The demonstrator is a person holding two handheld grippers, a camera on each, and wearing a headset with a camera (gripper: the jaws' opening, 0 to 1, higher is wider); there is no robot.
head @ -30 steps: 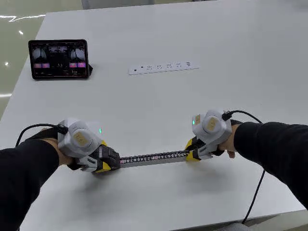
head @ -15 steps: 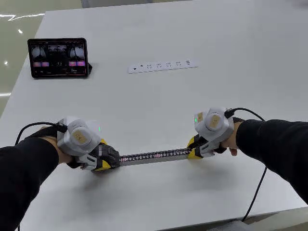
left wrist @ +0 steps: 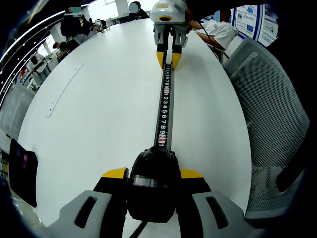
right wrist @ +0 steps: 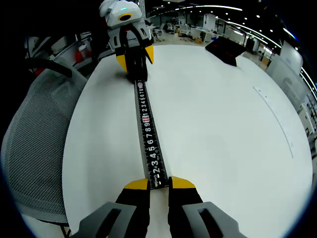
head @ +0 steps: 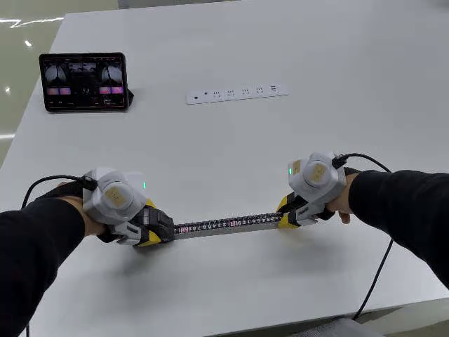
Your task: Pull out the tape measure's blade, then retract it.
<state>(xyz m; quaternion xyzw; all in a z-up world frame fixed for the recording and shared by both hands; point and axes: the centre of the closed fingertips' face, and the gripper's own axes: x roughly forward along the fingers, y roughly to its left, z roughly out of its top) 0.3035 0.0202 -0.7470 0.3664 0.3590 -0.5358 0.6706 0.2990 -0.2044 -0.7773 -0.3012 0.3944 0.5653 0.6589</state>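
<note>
Right now my left gripper (head: 150, 234) is clamped on the tape measure's black case (left wrist: 153, 193), at the near left of the white table (head: 231, 154). My right gripper (head: 284, 219) has its jaws pinched together on the tip of the blade (head: 224, 225). The blade is drawn out straight and low along the table. Its long axis runs left to right between my grippers, with the low numbers at the right end. A tablet (head: 85, 81) and a power strip (head: 237, 93) sit on the far side.
</note>
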